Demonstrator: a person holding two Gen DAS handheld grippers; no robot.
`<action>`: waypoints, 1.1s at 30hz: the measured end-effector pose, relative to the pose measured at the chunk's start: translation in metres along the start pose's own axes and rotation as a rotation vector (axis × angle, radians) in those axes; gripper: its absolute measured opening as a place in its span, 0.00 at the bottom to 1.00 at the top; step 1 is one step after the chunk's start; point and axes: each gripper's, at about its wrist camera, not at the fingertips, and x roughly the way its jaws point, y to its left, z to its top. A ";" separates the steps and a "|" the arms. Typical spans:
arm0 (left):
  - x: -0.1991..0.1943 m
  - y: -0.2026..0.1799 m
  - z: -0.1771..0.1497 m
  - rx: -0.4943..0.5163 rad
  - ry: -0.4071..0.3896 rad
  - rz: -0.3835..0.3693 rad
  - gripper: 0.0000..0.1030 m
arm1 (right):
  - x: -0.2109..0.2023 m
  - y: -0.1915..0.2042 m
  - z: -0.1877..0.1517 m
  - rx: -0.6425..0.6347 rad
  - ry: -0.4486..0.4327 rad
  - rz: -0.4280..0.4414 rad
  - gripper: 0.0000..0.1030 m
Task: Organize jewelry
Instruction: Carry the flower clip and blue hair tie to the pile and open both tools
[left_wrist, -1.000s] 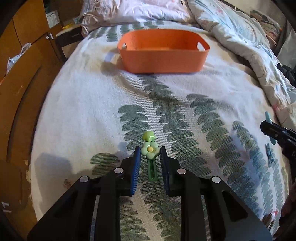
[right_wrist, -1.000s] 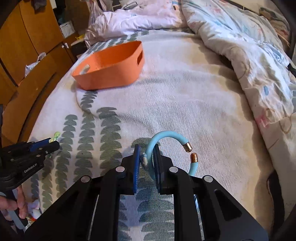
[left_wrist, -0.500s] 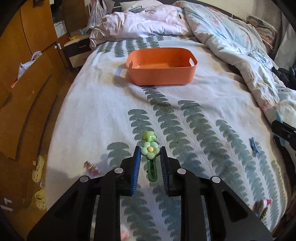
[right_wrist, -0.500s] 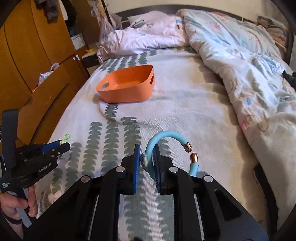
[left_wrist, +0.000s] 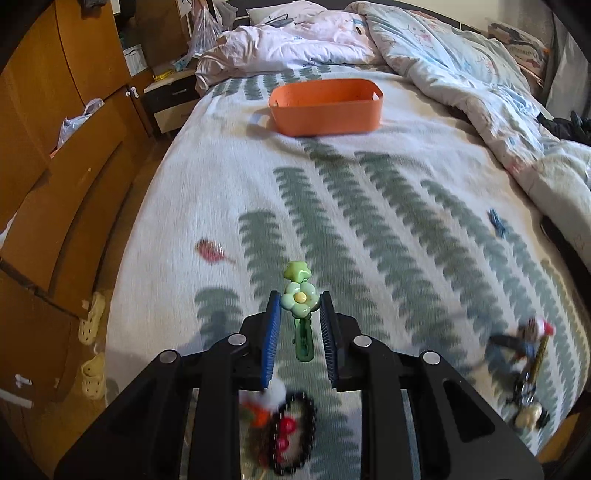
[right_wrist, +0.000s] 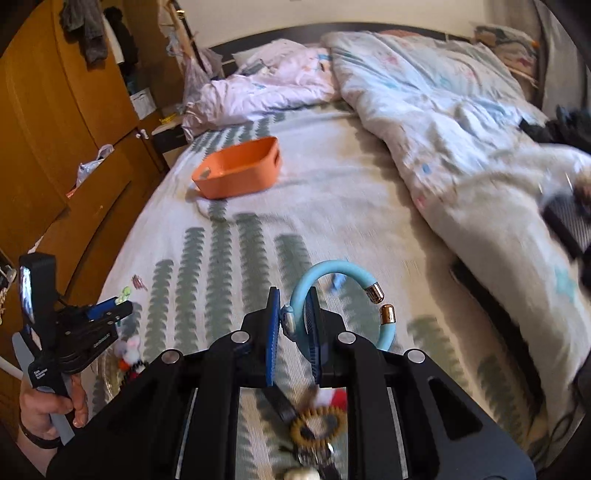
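Left wrist view: your left gripper (left_wrist: 300, 325) barely pinches the green flower-shaped plastic hair clip (left_wrist: 300, 314), while your right gripper (right_wrist: 291, 328) clamps the light-blue open cuff bracelet (right_wrist: 332, 295); a jolt could drop either.

Lighting: soft, even, moderately bright; light source not in view; faint shadow left of the orange basket (left_wrist: 325, 107); darker shadow on the bedspread (left_wrist: 369, 206) beneath the left gripper (left_wrist: 300, 314). Distortion: strong fisheye curvature; black vignette in the corners. Blur: motion smear on the bedspread pattern, foreground trinkets and the duvet (right_wrist: 461, 122); both grippers comparatively sharp.
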 end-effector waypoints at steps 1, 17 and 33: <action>-0.001 0.001 -0.006 -0.002 0.001 0.002 0.21 | 0.000 -0.001 -0.006 0.004 0.005 -0.002 0.15; -0.005 0.005 -0.066 -0.012 0.000 0.058 0.21 | 0.013 -0.009 -0.076 0.033 0.091 -0.091 0.15; -0.010 -0.001 -0.070 -0.007 -0.013 0.077 0.22 | 0.015 -0.011 -0.078 0.028 0.098 -0.111 0.21</action>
